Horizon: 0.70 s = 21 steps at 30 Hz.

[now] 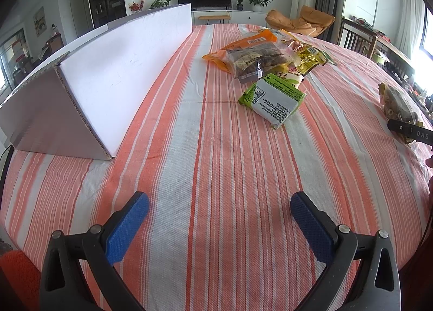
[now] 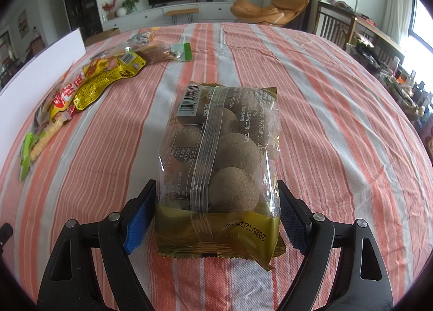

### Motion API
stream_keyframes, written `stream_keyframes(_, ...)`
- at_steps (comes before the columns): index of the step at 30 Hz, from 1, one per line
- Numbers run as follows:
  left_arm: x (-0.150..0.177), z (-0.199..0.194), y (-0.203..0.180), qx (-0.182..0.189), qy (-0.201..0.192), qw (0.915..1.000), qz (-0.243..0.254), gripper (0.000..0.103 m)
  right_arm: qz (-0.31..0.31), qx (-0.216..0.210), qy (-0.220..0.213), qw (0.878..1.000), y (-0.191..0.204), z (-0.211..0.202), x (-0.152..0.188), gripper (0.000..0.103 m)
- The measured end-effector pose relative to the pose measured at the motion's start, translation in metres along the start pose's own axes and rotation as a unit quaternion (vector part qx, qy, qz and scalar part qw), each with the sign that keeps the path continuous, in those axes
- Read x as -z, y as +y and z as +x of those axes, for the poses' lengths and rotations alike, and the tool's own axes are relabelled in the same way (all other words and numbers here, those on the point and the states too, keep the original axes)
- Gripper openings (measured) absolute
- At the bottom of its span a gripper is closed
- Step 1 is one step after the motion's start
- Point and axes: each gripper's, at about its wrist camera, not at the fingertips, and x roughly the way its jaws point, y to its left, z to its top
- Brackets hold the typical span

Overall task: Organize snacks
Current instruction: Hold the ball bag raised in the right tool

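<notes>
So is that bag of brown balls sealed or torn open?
Sealed, as far as shows: the bag lies flat on the tablecloth, both crimped ends look intact and the balls are all inside.

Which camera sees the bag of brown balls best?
The right wrist view: the bag fills the middle, between the right tongs, with balls and barcode clear. The left wrist view shows only part of it at the right edge.

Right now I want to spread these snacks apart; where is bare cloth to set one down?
Free: the striped tablecloth between the white cardboard box and the snack pile, and in front of the left gripper. Crowded: around the pile, and the bag of round snacks on the right.
</notes>
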Motion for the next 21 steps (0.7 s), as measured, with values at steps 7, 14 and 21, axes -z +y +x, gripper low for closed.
stream_keyframes(7,0.0002,0.0001,-0.0001,0.0,0.0,1.0,0.0,0.103,0.0,0.0,0.0,1.0,0.0004,0.0,0.0005,0.085)
stream_keyframes(14,0.001,-0.001,0.0012,-0.001,-0.012,0.9999,0.001,0.103,0.0,0.0,0.0,1.0,0.0004,0.0002,0.0002,0.085)
stream_keyframes(21,0.0005,0.0002,0.0006,0.0,-0.011,0.9999,0.003,0.103,0.0,0.0,0.0,1.0,0.0006,0.0004,0.0004,0.086)
